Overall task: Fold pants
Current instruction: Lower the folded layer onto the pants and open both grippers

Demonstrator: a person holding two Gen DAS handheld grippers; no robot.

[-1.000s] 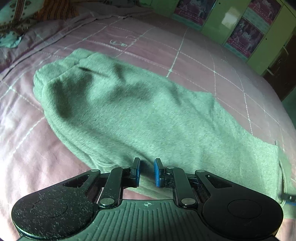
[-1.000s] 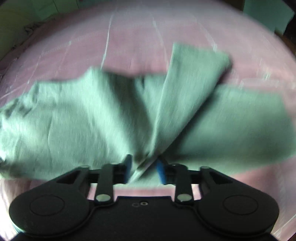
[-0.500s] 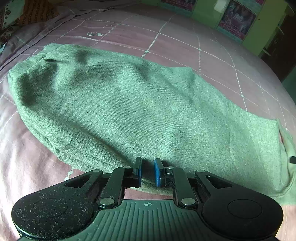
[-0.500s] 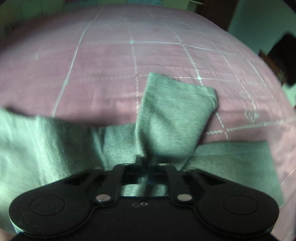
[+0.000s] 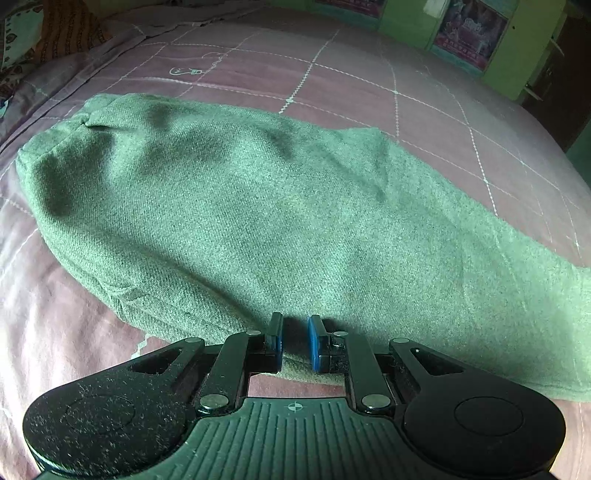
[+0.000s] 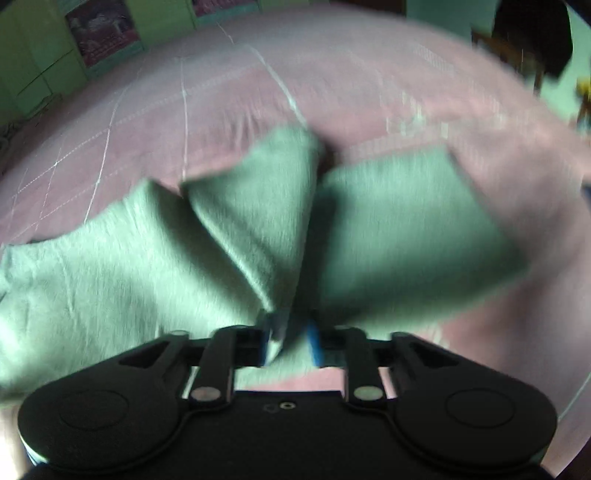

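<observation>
Since the earlier frames, my right tongs (image 6: 290,341) have swung across the bed and their jaws have just been opening, with a fold of the green pants (image 5: 277,221) between them. That view is smeared by motion, so I cannot tell whether the blue pads press the cloth or merely straddle it. My left tongs (image 5: 294,341) have crept only slightly closer to the near hem; the pants now fill more of that view.

My left tongs are clenched on the near edge of the pants, low in the centre of the frame, blue pads pinching a thin fold. I judge this grip pins that end so the cloth does not slide while the other hand works.

The pants lie across the pink quilted bedspread (image 5: 369,85), running from the upper left to the right edge of the left view. In the right view one leg (image 6: 266,206) stands up as a wedge in the centre and a second panel (image 6: 406,229) spreads to the right, so the fold looks unfinished.

Patterned pillows (image 5: 44,33) sit at the upper left; green cupboard doors with posters (image 5: 469,37) line the upper right. Nothing lies on the bedspread beside the pants to block a fold.
</observation>
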